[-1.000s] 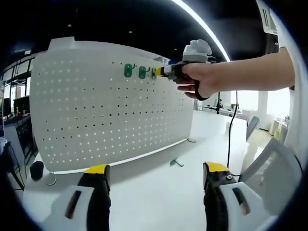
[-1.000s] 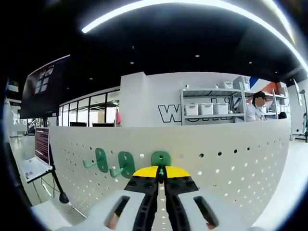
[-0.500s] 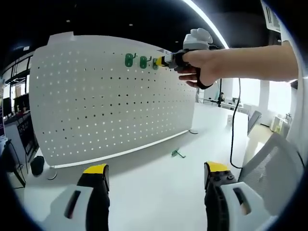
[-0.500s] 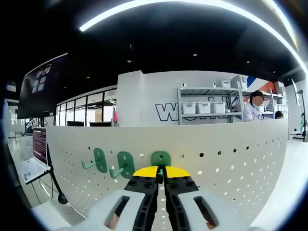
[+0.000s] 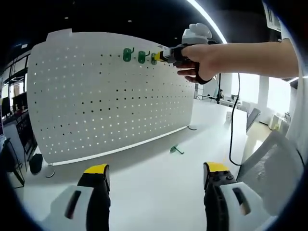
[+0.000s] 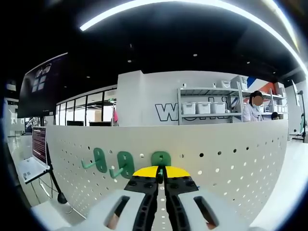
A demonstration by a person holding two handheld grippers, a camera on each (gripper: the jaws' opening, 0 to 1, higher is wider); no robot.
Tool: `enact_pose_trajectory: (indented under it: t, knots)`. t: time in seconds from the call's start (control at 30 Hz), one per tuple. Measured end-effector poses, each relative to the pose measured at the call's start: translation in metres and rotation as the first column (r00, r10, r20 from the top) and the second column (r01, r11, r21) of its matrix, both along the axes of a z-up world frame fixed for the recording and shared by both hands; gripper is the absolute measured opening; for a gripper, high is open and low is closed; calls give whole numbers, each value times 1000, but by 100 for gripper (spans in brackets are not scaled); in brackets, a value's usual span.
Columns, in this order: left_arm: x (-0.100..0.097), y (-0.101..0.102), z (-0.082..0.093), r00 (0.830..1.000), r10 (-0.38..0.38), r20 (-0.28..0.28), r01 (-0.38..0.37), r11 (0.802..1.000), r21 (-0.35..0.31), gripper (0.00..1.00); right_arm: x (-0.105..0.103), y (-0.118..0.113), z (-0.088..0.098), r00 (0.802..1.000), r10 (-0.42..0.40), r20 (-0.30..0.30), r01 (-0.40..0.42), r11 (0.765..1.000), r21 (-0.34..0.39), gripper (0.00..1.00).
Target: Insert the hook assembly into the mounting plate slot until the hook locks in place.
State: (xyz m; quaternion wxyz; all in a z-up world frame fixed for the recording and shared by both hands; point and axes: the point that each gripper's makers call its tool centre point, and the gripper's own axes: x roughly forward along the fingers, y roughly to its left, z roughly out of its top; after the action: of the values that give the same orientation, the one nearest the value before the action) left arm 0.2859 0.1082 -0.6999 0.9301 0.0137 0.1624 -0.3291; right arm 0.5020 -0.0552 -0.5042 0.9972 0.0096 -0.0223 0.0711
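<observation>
three green hooks [image 6: 126, 164] on the pegboard [image 5: 110, 96], right gripper [image 6: 161, 174] clamped on the third; a fourth hook [image 5: 176, 149] loose on the tabletop [image 5: 154, 192]; left gripper [image 5: 156, 175] wide open, empty

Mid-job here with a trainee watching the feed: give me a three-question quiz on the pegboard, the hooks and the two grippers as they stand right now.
1. True or false: the left gripper is clamped on a hook.
2. How many green hooks touch the pegboard near its top edge, counting the one held by the right gripper?
3. The loose green hook on the white table lies: A) in front of the pegboard's foot, B) between the left gripper's jaws, C) on a shelf.

Key:
1. False; its jaws stand apart, holding nothing.
2. Three, including the third green hook.
3. A.
</observation>
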Motion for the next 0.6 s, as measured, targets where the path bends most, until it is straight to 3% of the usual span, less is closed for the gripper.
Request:
enact_pose_trajectory:
  t: [0.4,0.6]
  knots:
    - [0,0,0,1000,-1,-4,1,1000,-4,82,-2,-1,0,1000,0,-1,0,1000,14,2]
    - [0,-1,-1,1000,-3,-6,3,1000,-2,82,-4,-1,-5,1000,14,-18,-13,999,36,16]
